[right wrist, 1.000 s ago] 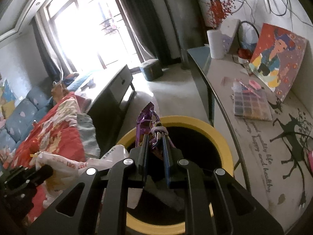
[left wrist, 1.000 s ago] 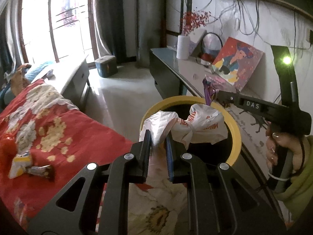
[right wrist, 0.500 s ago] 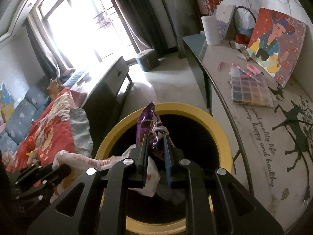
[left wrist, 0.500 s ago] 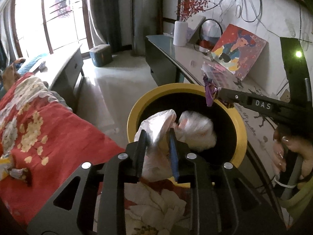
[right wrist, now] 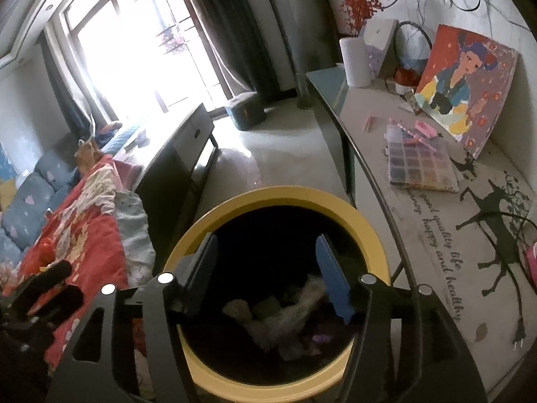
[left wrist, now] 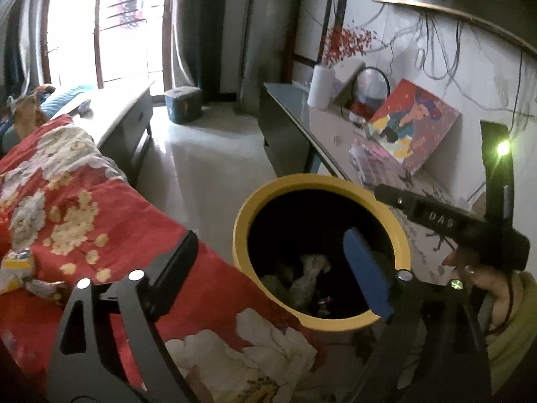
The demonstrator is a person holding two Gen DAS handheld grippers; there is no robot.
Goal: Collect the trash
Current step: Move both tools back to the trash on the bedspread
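A yellow-rimmed bin point(left wrist: 241, 235) stands between a red flowered blanket point(left wrist: 110, 208) and a long table. A crumpled white bag point(left wrist: 308, 278) and a purple wrapper point(left wrist: 324, 300) lie at its dark bottom. My left gripper point(left wrist: 270, 235) hangs over the bin's near rim, its jaws opening wide with nothing between them. In the right wrist view my right gripper point(right wrist: 265, 238) is above the bin mouth point(right wrist: 292, 194), jaws also opening and holding nothing. The bag point(right wrist: 295, 309) lies below it. A yellow wrapper point(left wrist: 16, 265) and a small dark wrapper point(left wrist: 43, 287) rest on the blanket.
The long table point(right wrist: 436, 235) on the right carries a painting point(right wrist: 466, 84), a bead box point(right wrist: 419, 164) and a white vase point(right wrist: 355, 63). A dark cabinet point(right wrist: 178, 158) and a small box point(right wrist: 246, 110) stand on the pale floor by the window. A person's hand point(left wrist: 486, 275) holds the right gripper.
Both grippers have opened. The white bag left the left gripper and the purple wrapper left the right one; both now lie inside the bin.
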